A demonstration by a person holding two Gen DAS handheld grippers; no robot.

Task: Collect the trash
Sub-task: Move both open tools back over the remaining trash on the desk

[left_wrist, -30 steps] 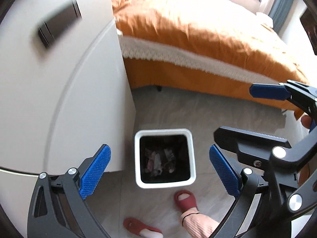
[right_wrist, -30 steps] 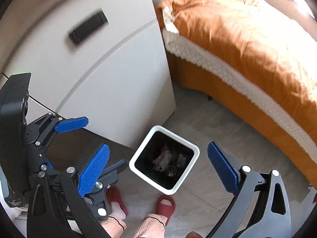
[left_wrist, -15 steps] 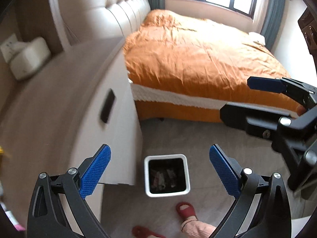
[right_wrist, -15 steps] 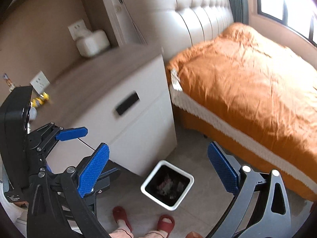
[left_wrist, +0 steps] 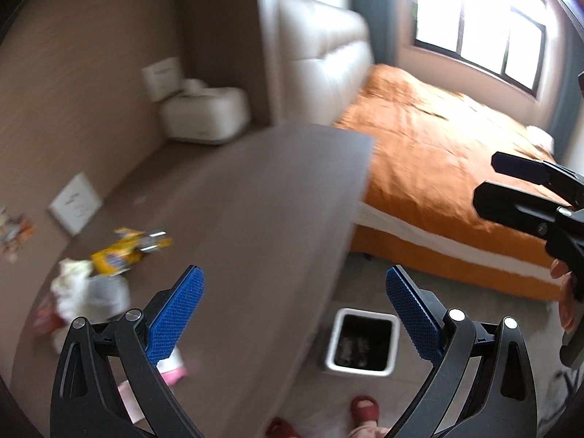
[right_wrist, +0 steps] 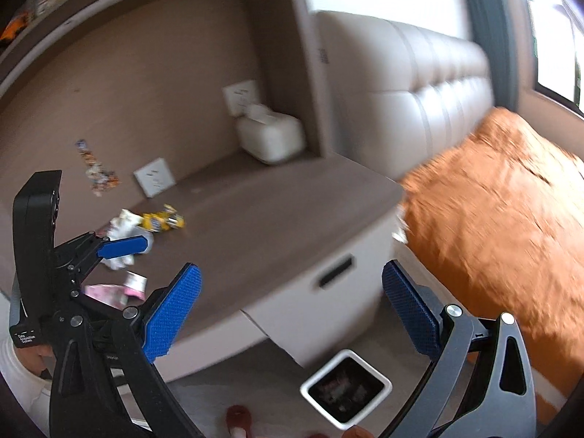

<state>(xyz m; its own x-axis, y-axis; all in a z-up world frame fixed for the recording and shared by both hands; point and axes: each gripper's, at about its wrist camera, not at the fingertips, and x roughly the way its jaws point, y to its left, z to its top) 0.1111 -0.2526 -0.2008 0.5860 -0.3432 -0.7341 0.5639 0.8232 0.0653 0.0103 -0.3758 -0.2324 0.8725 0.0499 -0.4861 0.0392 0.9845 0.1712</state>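
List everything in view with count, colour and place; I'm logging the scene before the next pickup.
Wrapper: one, yellow, on the nightstand top.
Tissue: one wad, white, beside the wrapper.
Pink packet: one, pink and white, near the top's front edge.
Nightstand: one, brown top, white drawer front, beside the bed.
Tissue box: one, white, at the back of the top.
Outlets: two, white, on the brown wall.
Bin: one, white, dark inside, holds trash, on the floor.
Bed: one, orange cover, cream headboard.
Slippers: red, on the person's feet.
Left gripper: blue pads, open, empty.
Right gripper: blue pads, open, empty.
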